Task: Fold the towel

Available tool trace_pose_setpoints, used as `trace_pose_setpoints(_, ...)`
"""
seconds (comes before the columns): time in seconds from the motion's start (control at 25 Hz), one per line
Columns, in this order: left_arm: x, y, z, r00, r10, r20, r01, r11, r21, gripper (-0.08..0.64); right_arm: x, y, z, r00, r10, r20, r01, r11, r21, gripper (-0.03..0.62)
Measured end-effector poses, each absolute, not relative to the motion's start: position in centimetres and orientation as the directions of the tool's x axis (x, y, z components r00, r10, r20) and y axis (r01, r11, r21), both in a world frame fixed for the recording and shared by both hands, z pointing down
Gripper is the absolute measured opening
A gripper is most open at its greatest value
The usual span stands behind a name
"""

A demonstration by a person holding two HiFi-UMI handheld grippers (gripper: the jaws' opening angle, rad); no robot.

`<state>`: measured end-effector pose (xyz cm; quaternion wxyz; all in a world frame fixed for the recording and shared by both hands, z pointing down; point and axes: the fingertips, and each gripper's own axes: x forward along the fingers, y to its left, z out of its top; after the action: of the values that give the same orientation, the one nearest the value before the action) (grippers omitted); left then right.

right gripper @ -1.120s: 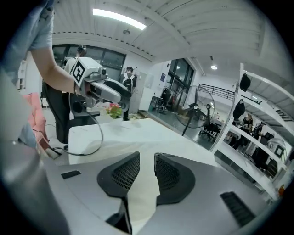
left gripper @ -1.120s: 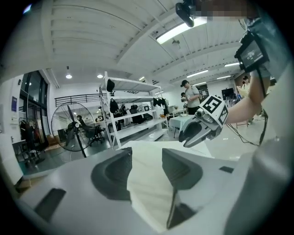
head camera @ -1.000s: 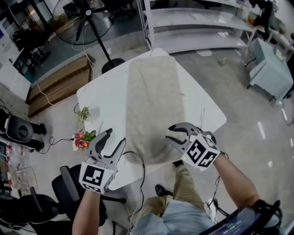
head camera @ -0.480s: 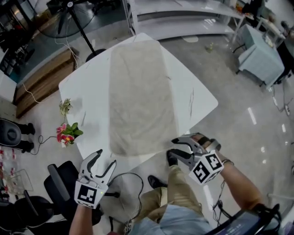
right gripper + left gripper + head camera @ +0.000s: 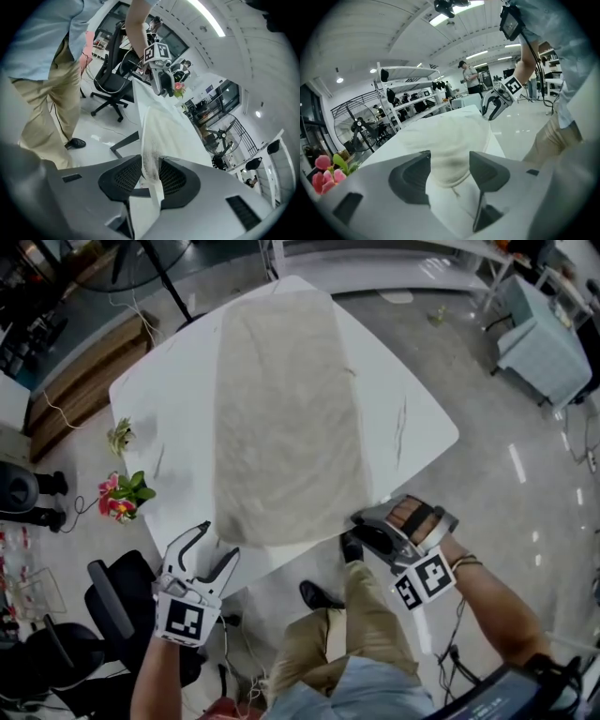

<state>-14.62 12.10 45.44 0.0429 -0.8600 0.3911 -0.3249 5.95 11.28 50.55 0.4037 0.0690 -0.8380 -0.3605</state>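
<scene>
A long beige towel (image 5: 286, 399) lies flat on the white table (image 5: 164, 399), its short near end at the table's near edge. My left gripper (image 5: 211, 545) is at the towel's near left corner. In the left gripper view the left gripper (image 5: 450, 159) is wide open, its jaws just having opened further. The towel (image 5: 450, 136) corner lies loose between them. My right gripper (image 5: 370, 526) is at the near right corner. In the right gripper view the right gripper (image 5: 151, 171) has just been closing, and its pads pinch the towel (image 5: 164, 126) edge.
Pink flowers (image 5: 120, 498) stand by the table's left side. A black office chair (image 5: 108, 601) is below my left hand. The person's legs (image 5: 352, 634) are at the near edge. Wooden pallets (image 5: 84, 362) lie far left, and a grey cabinet (image 5: 544, 343) stands far right.
Both grippers have come down to the table's near edge. The right one has rolled over and now has the towel's near right corner between its pads. The left jaws stand wider.
</scene>
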Motion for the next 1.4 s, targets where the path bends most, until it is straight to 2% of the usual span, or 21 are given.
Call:
trace_pose_setpoints(0.12,-14.8,11.9,46.4,0.484,-0.680,0.551,-0.600,-0.716,-0.356,0.269,6.0,11.3,51.0,-0.657,-0.401,0.638,0.192,0.730,0.656,0.112)
trace_pose_setpoints(0.24,-15.0,12.1,46.8,0.486,-0.672,0.559,-0.595,-0.723,-0.351,0.271,6.2,11.7,51.7,-0.643,-0.385,0.662,0.226,0.731,0.644,0.180)
trace_pose_setpoints(0.36,-15.3,12.3,47.0,0.488,-0.671,0.559,-0.607,-0.721,-0.335,0.271,6.4,11.7,52.3,-0.617,-0.412,0.671,0.261,0.697,0.668,0.195)
trace_pose_setpoints(0.4,-15.4,12.3,47.2,0.487,-0.668,0.563,-0.606,-0.722,-0.333,0.270,6.3,11.4,52.3,-0.612,-0.436,0.660,0.260,0.678,0.688,0.189)
trace_pose_setpoints(0.48,-15.7,12.3,47.8,0.483,-0.662,0.574,-0.601,-0.727,-0.332,0.270,6.2,10.7,51.9,-0.612,-0.474,0.633,0.235,0.655,0.718,0.066)
trace_pose_setpoints(0.6,-16.0,12.2,48.2,0.479,-0.657,0.582,-0.593,-0.731,-0.337,0.272,6.0,10.6,51.2,-0.632,-0.453,0.629,0.182,0.702,0.688,0.054)
trace_pose_setpoints(0.76,-15.7,12.5,49.3,0.494,-0.637,0.592,-0.559,-0.754,-0.345,0.278,5.9,10.3,48.2,-0.680,-0.414,0.605,0.039,0.803,0.594,0.051)
trace_pose_setpoints(0.96,-15.7,12.2,50.1,0.499,-0.622,0.604,-0.526,-0.771,-0.359,0.277,5.0,9.1,44.6,-0.726,-0.400,0.560,-0.065,0.850,0.523,0.049)
trace_pose_setpoints(1.08,-15.1,11.8,50.1,0.508,-0.599,0.619,-0.482,-0.793,-0.372,0.244,4.6,8.6,43.1,-0.743,-0.396,0.540,-0.092,0.859,0.503,0.049)
trace_pose_setpoints(1.2,-14.4,11.4,50.5,0.516,-0.579,0.631,-0.437,-0.812,-0.388,0.177,4.3,8.1,42.0,-0.755,-0.396,0.522,-0.119,0.867,0.485,0.049)
trace_pose_setpoints(1.4,-14.8,10.7,50.9,0.480,-0.605,0.635,-0.416,-0.795,-0.443,0.104,4.2,7.6,41.7,-0.755,-0.399,0.520,-0.133,0.870,0.475,0.049)
